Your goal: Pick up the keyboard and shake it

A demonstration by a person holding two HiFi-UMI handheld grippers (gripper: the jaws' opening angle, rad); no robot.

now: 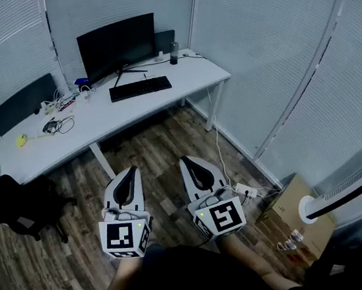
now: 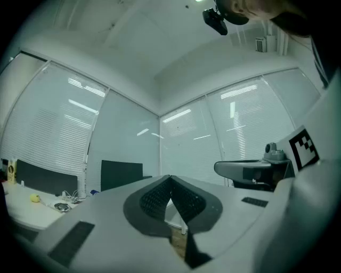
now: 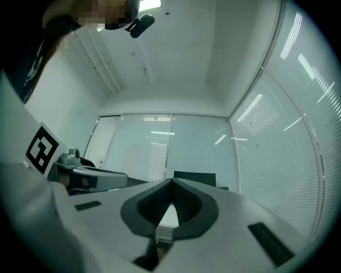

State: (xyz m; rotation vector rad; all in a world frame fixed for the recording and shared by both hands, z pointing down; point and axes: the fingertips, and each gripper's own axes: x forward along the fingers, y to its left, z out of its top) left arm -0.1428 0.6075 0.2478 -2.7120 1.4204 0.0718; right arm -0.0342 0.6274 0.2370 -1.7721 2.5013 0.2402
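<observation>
A black keyboard [image 1: 140, 88] lies flat on the white desk [image 1: 180, 84], in front of a dark monitor [image 1: 118, 46]. My left gripper [image 1: 132, 171] and right gripper [image 1: 186, 160] hang side by side over the wooden floor, well short of the desk, both pointing toward it. Each is shut with nothing between its jaws. In the left gripper view the jaw tips [image 2: 170, 177] meet, with the monitor [image 2: 121, 173] beyond. The right gripper view shows its tips [image 3: 171, 182] closed too, the monitor [image 3: 194, 177] behind them.
A dark bottle [image 1: 174, 52] stands at the desk's right end. Cables and small items [image 1: 57, 116] litter its left part. A black chair [image 1: 15, 202] stands at left, a cardboard box [image 1: 292, 216] and a white fan [image 1: 345, 187] at right. A power strip [image 1: 243, 191] lies on the floor.
</observation>
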